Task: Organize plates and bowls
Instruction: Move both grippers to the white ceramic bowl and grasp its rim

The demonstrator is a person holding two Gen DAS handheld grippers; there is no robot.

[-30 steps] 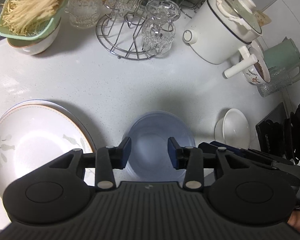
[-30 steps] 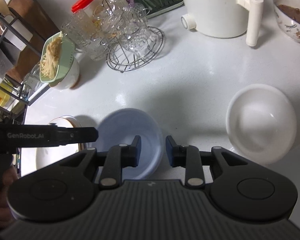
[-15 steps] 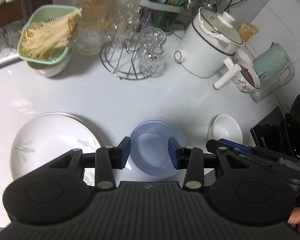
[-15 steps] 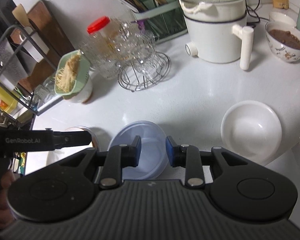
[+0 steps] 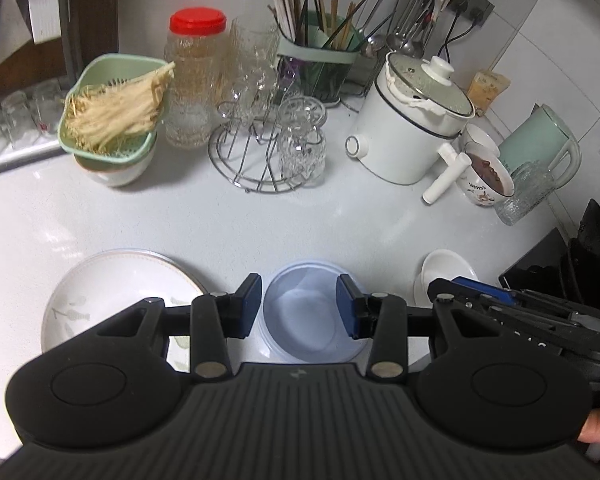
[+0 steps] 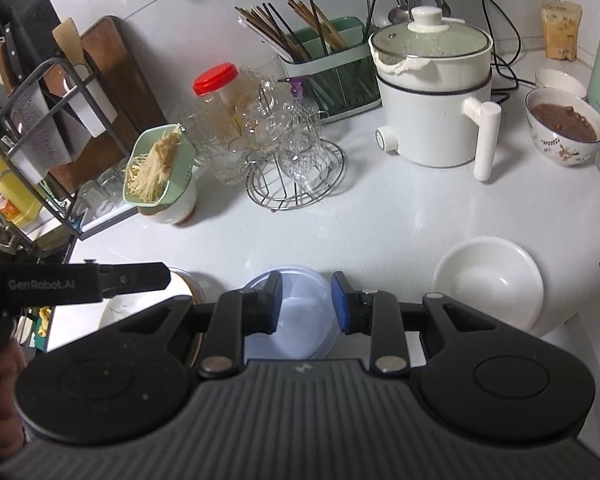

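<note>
A pale blue translucent bowl [image 5: 308, 316] sits on the white counter near the front edge; it also shows in the right wrist view [image 6: 296, 312]. A large white plate with a leaf pattern [image 5: 112, 296] lies to its left. A white bowl [image 6: 488, 284] sits to its right, also seen in the left wrist view [image 5: 446, 272]. My left gripper [image 5: 299, 306] is open and empty, held above the blue bowl. My right gripper [image 6: 306, 302] is open and empty, also above the blue bowl's right side.
At the back stand a green colander of noodles on a bowl [image 5: 116, 120], a red-lidded jar [image 5: 194, 76], a wire rack of glasses [image 5: 268, 140], a utensil holder [image 5: 320, 64], a white electric pot [image 5: 412, 124], a bowl of brown food [image 6: 564, 128] and a green kettle [image 5: 544, 148].
Both grippers have risen and pulled back from the counter, so more of the back shows. The bowls and plate have not moved. Both jaws stay open.
</note>
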